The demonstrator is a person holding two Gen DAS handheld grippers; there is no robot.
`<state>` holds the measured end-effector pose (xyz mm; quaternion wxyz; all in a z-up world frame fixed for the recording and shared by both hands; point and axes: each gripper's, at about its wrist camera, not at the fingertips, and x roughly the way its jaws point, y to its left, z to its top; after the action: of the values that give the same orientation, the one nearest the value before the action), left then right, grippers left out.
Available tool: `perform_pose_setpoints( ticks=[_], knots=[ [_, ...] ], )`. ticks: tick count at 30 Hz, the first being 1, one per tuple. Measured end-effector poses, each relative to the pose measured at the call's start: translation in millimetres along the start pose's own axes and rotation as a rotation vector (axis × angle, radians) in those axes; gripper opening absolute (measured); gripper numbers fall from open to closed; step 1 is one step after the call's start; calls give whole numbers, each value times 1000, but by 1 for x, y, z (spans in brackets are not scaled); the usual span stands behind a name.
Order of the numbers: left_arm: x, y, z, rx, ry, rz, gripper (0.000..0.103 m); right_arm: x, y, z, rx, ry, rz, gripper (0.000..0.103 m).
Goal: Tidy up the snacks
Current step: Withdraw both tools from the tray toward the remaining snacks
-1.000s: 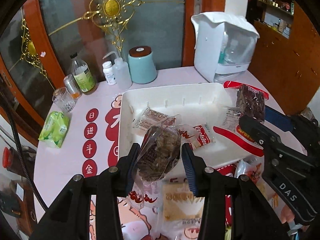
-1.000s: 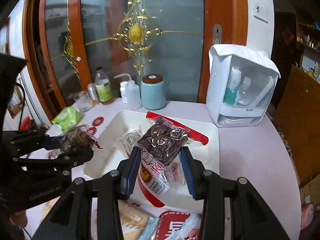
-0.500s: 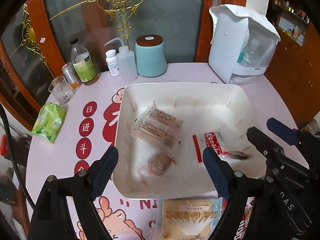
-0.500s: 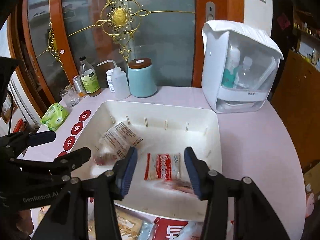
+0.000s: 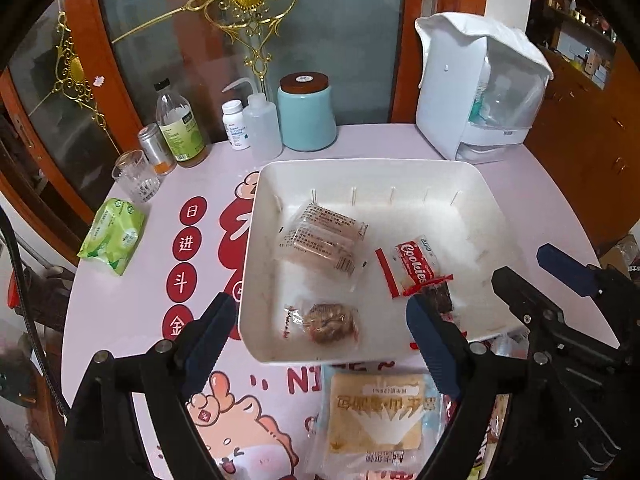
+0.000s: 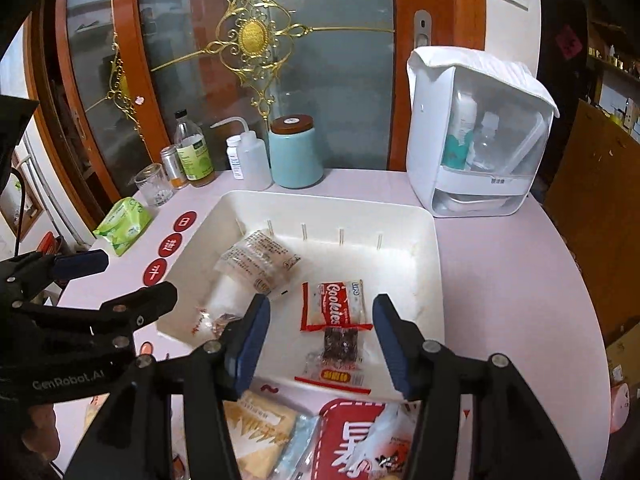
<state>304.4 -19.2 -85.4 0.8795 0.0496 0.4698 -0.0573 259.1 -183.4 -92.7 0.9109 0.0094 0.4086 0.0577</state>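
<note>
While both claws hang empty, left (image 5: 316, 340) wide, right (image 6: 318, 342) opening, the tan packet (image 5: 374, 416) at 6 o'clock of the tray (image 5: 360, 168) looks light and crinkly; pinch its edge.

The left gripper (image 5: 316, 336) hangs wide open above the white plastic tray (image 5: 476, 188), where a clear-wrapped round brown snack (image 5: 328, 322), a red-and-white cookie packet (image 5: 414, 266) and a clear biscuit pack (image 5: 320, 236) lie apart.
</note>
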Motion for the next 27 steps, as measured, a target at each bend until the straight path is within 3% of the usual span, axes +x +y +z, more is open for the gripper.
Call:
perform_pose_setpoints(
  ticks=[18,27],
  knots=[
    [-117,16,-75,-21,-97,33,86,-104,35,-39,-15,-103,29,55],
    [-163,63,-129,-123,-100,35,86,-131,42,-62,-13,-87,77,55]
  ],
)
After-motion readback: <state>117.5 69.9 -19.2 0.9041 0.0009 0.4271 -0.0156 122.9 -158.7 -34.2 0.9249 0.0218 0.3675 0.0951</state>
